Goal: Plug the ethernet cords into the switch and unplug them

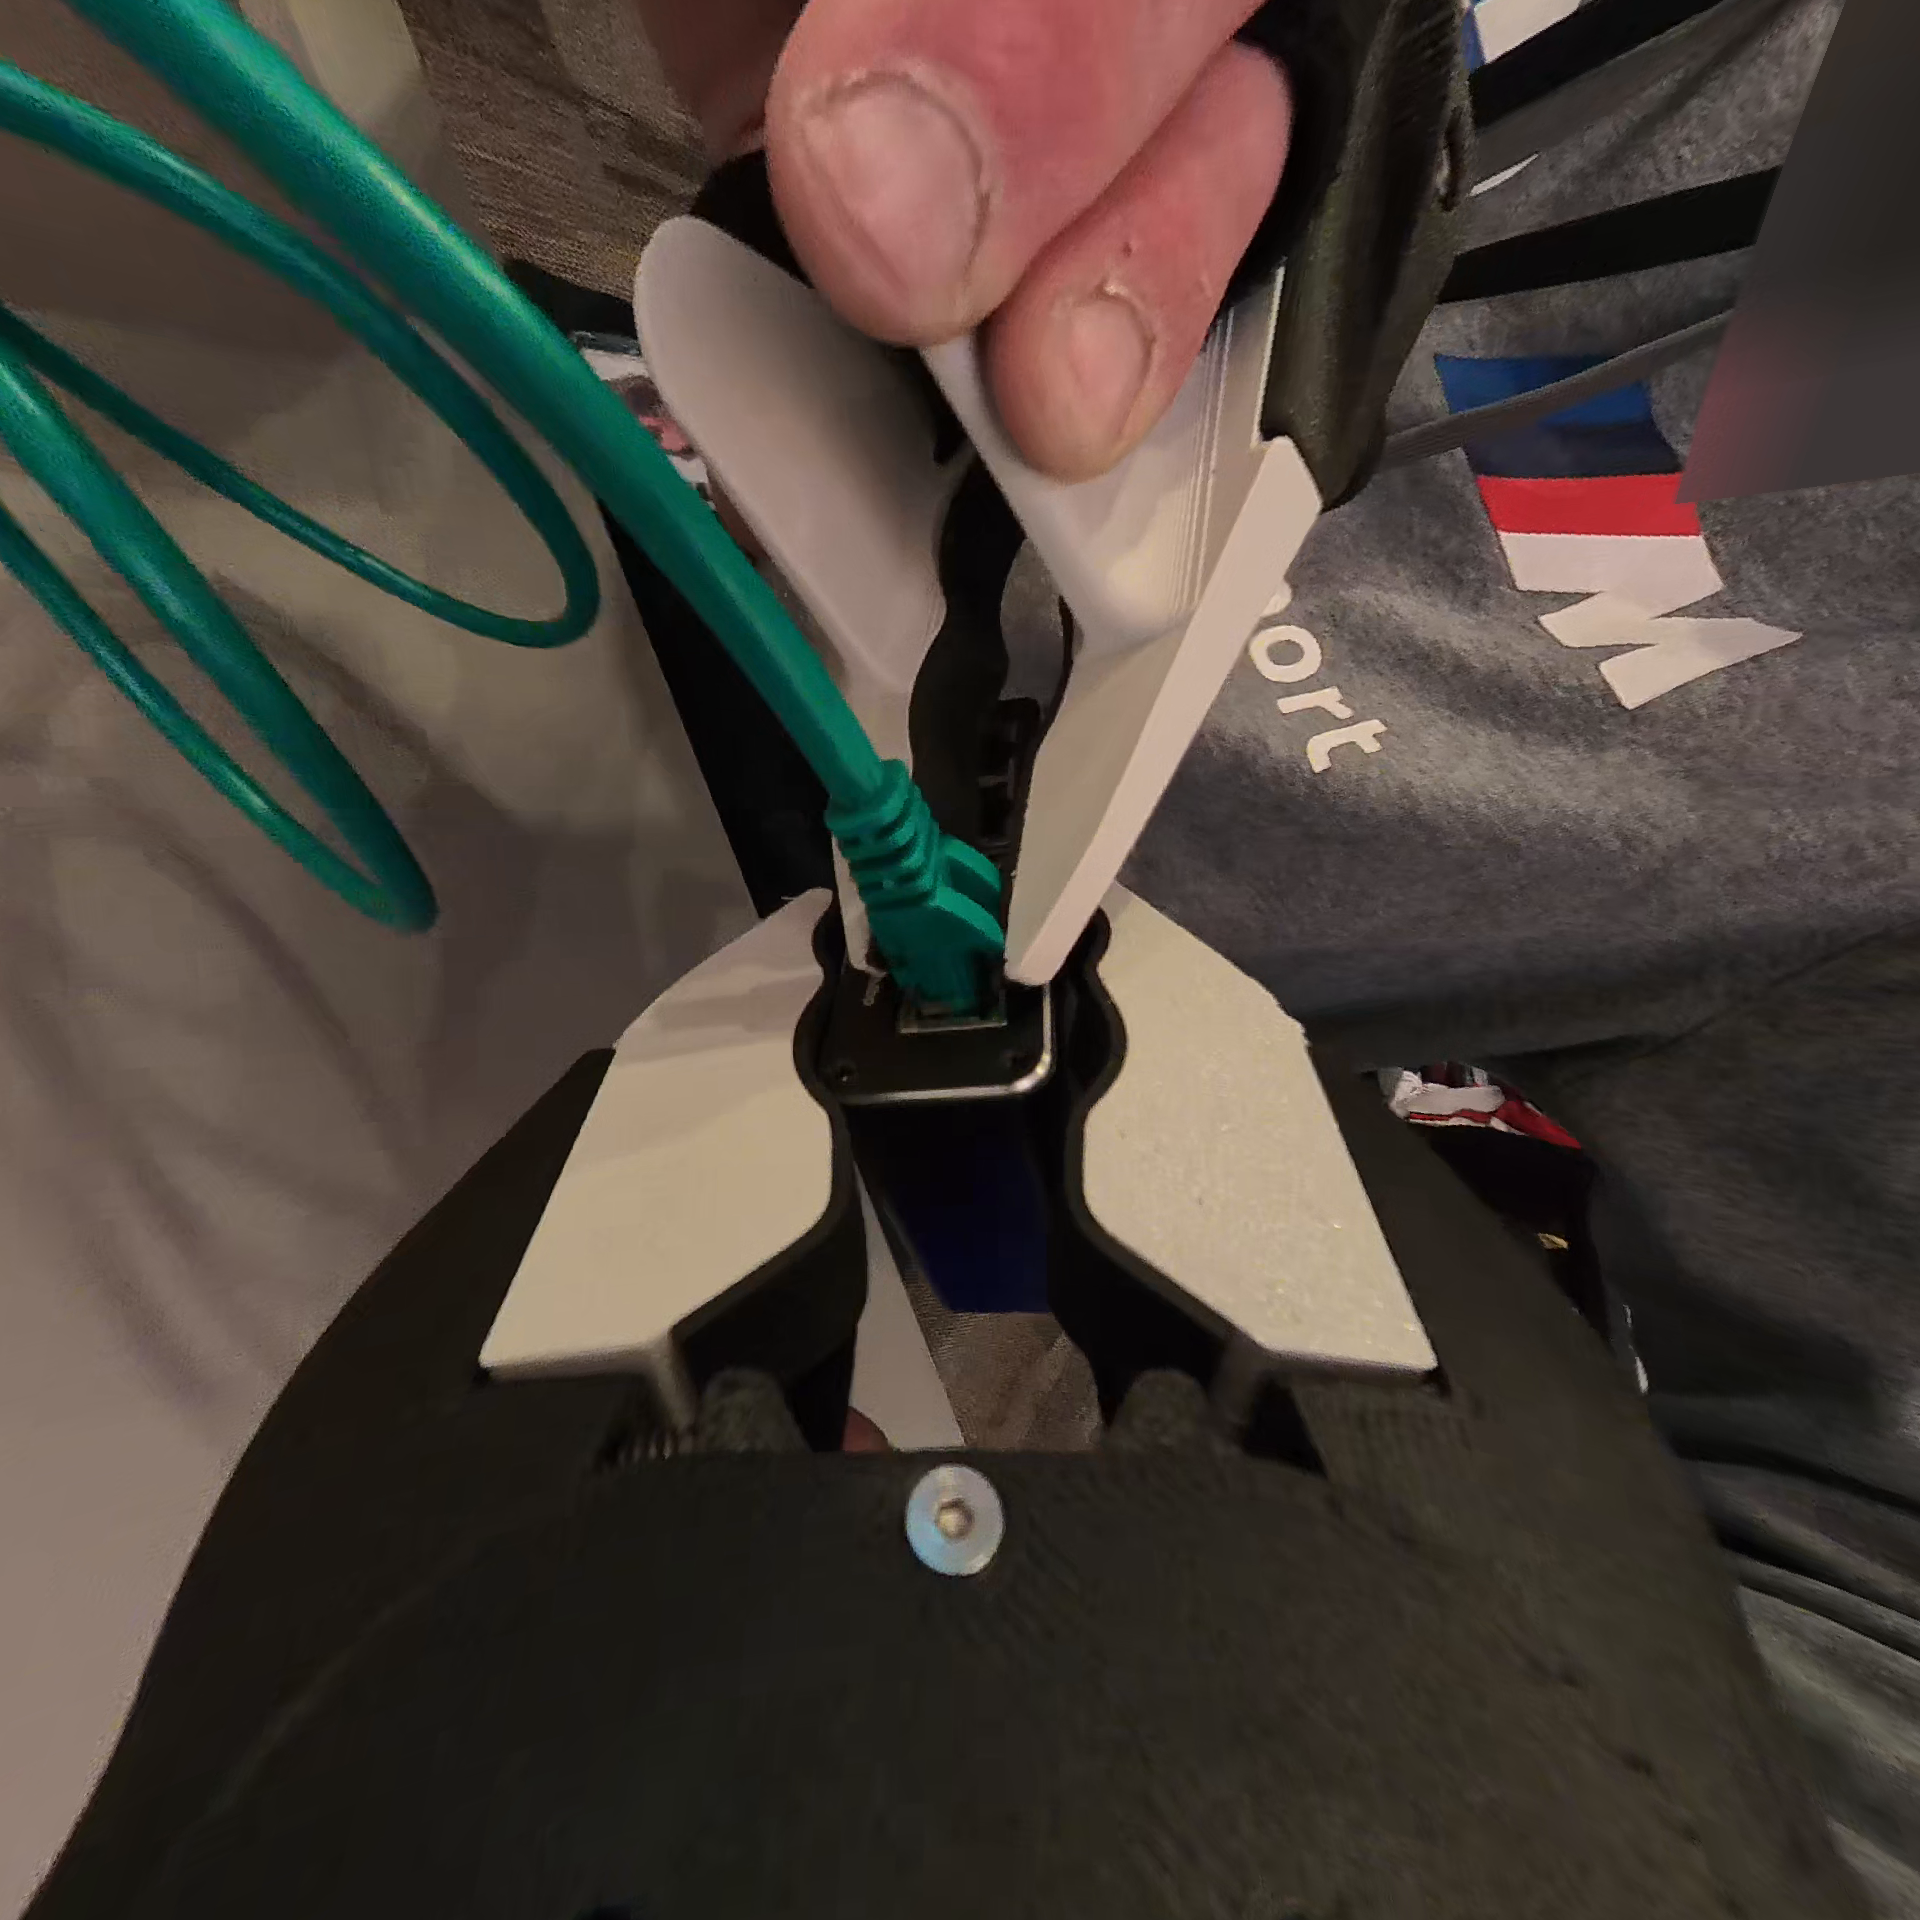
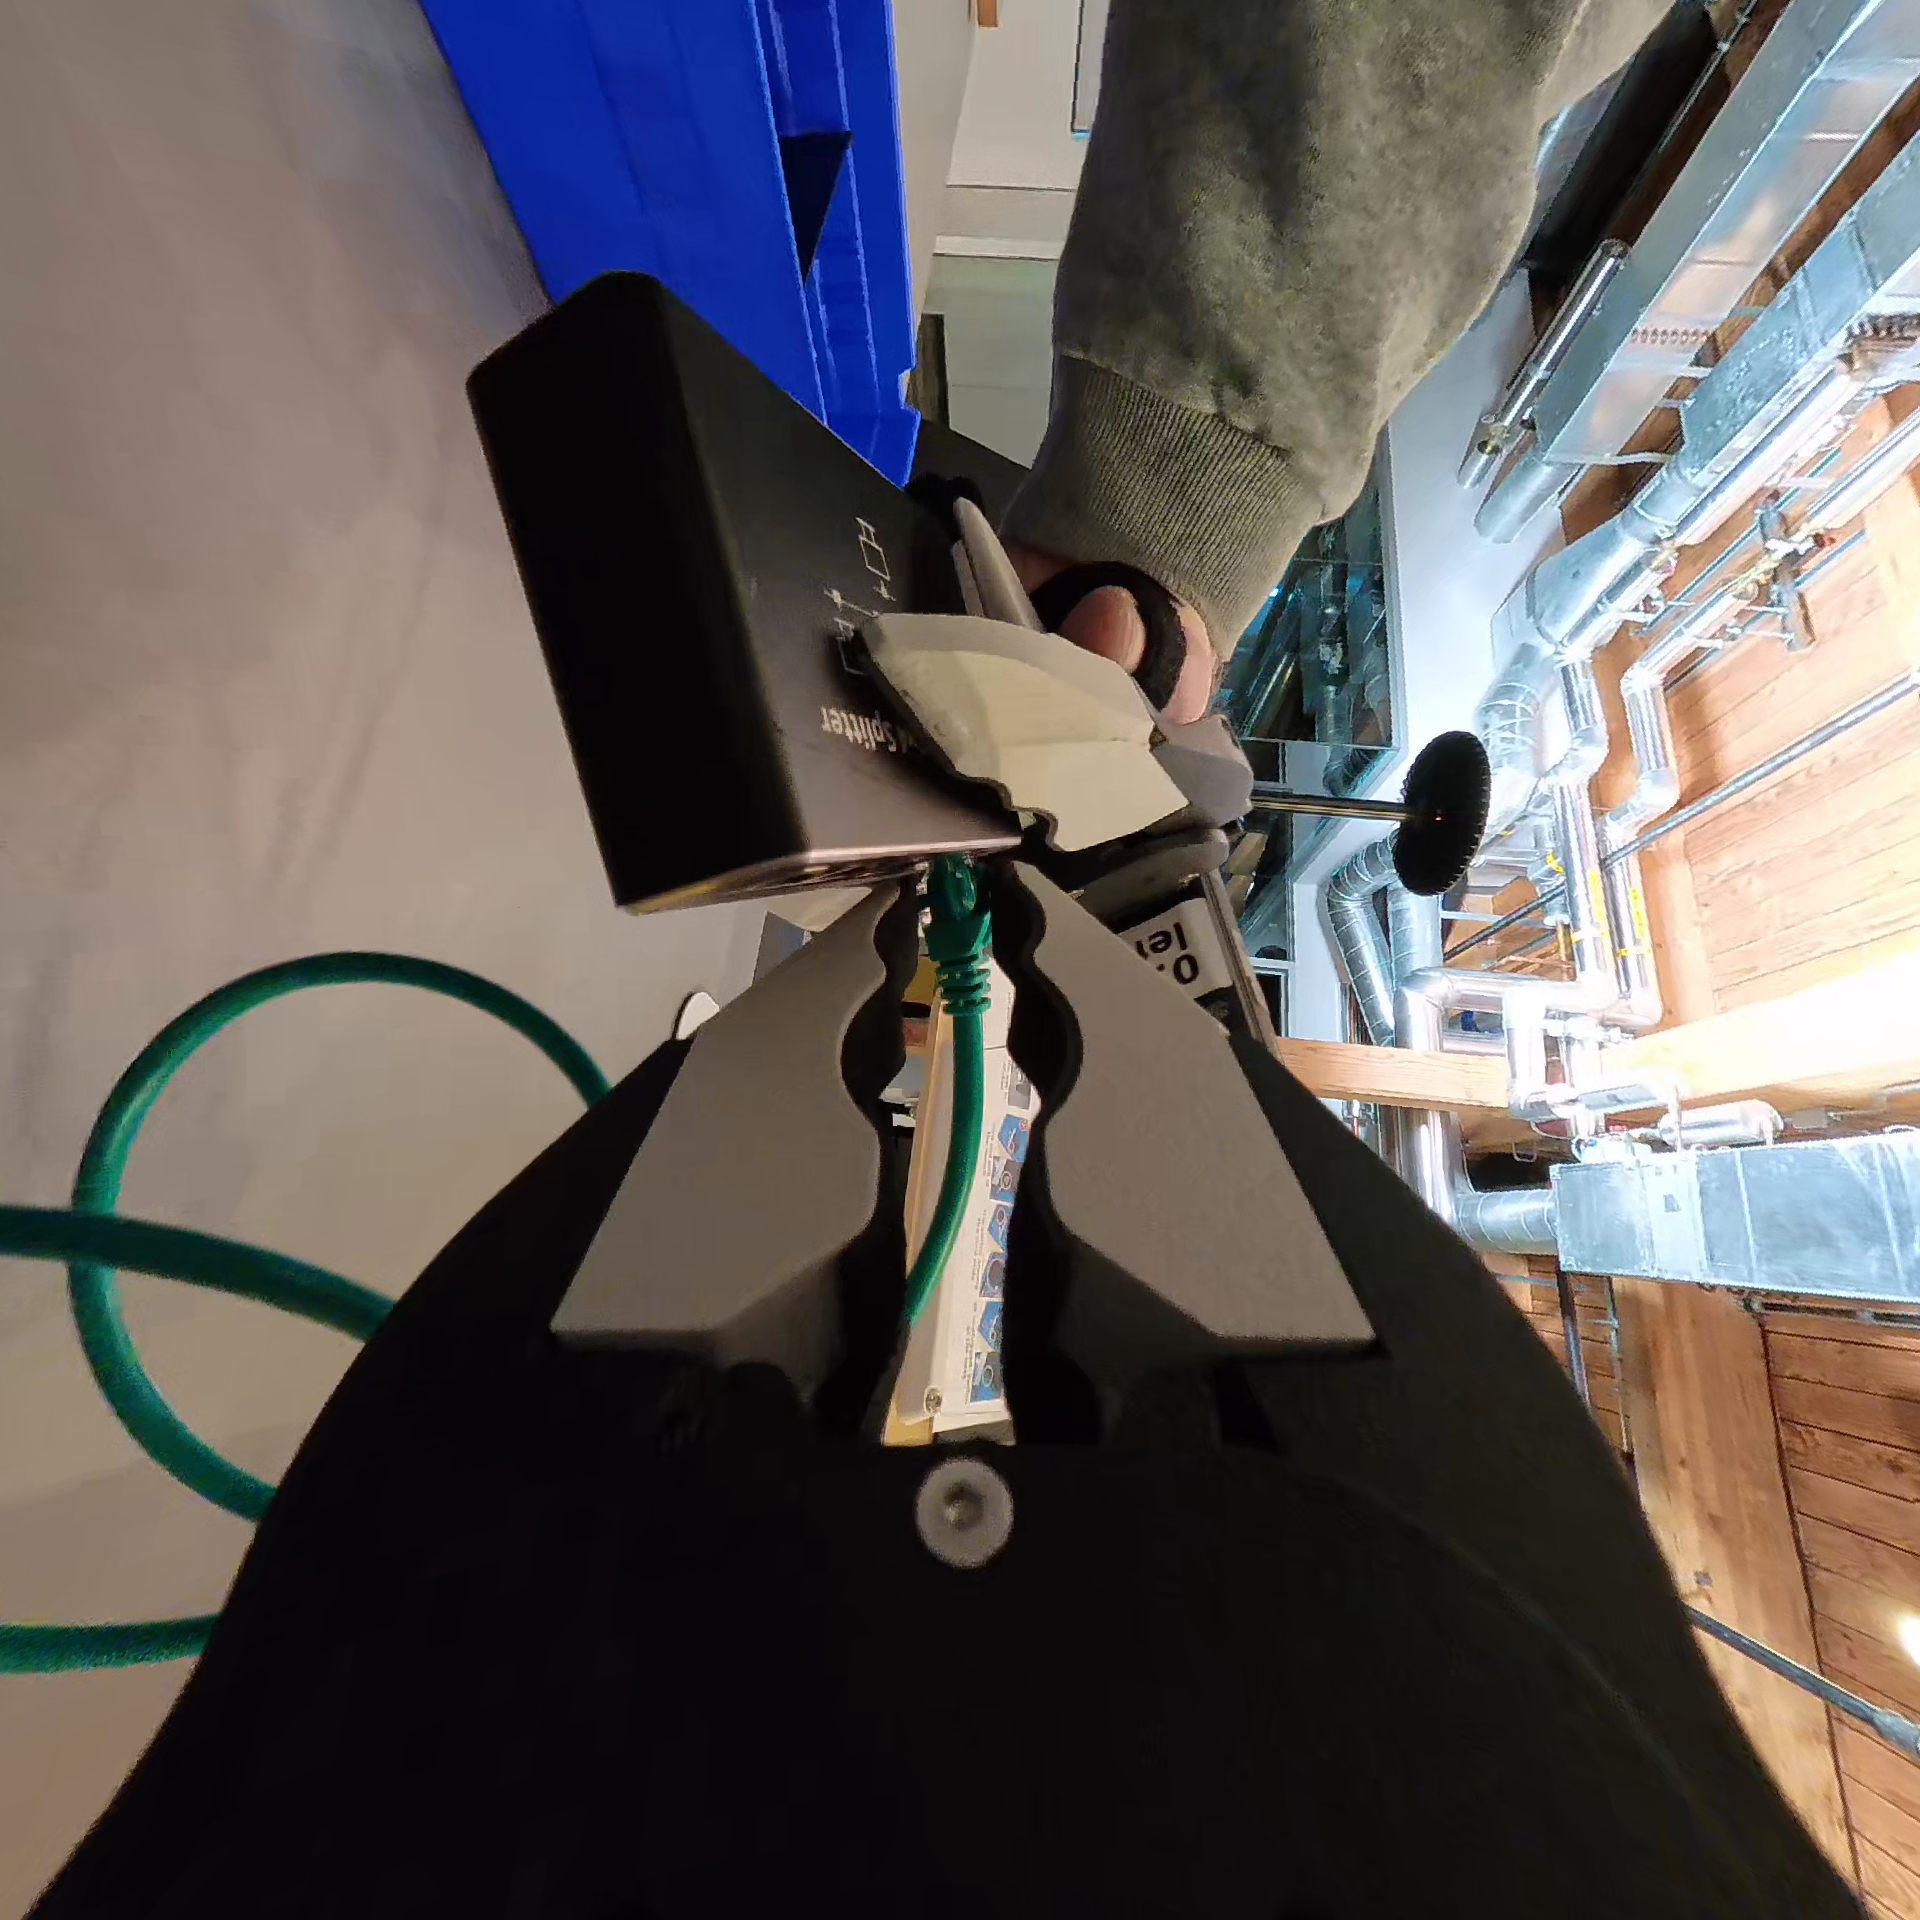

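White lettering marks the black switch (image 2: pixel 665 582) (diagram symbols beside it) and grey sweatshirt (image 1: pixel 1455 883).

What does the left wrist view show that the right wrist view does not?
Only the left wrist view: the port face of the switch with the green plug seated in it, two fingers pressing on the right claw, and a grey shirt.

Only the right wrist view: the switch's long black side, a blue bin, a sleeve and ceiling pipes.

Both: the switch held in the left claw, the right claw around the plug, and the looping green cord.
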Motion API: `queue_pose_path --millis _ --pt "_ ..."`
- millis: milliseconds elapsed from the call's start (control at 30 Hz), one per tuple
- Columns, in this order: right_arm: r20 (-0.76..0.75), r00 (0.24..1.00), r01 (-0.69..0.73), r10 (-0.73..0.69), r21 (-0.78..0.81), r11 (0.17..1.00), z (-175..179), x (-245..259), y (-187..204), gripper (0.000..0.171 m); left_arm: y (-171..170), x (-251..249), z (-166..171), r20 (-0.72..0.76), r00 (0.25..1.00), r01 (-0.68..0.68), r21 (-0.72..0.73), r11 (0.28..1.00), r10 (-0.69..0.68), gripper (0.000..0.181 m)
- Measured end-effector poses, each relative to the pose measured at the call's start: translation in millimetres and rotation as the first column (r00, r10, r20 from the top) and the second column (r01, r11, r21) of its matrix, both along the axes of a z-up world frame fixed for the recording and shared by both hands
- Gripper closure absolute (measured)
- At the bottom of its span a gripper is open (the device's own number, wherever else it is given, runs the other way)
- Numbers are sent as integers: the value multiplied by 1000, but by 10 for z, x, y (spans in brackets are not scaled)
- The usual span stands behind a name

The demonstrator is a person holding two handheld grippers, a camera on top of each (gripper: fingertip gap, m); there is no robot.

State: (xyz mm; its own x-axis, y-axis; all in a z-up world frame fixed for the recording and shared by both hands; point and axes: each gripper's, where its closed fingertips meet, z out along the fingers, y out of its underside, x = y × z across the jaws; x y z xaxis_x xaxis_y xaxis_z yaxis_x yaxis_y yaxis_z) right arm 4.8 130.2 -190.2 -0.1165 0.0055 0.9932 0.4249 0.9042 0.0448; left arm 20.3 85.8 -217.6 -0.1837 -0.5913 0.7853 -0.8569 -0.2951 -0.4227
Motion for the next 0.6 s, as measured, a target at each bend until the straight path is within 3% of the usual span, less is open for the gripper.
queue_pose_path --millis 300,600 --pt "-15 1000 -12 13 25 1000 21 16 -34 160 -37 -10 3 -19 1000 7 -12 1000 -8 143" --pt "86 995 -53 57 -52 997 -92 103 -117 144 -70 -6 -84 -60 998 26 -28 999 -28 145"
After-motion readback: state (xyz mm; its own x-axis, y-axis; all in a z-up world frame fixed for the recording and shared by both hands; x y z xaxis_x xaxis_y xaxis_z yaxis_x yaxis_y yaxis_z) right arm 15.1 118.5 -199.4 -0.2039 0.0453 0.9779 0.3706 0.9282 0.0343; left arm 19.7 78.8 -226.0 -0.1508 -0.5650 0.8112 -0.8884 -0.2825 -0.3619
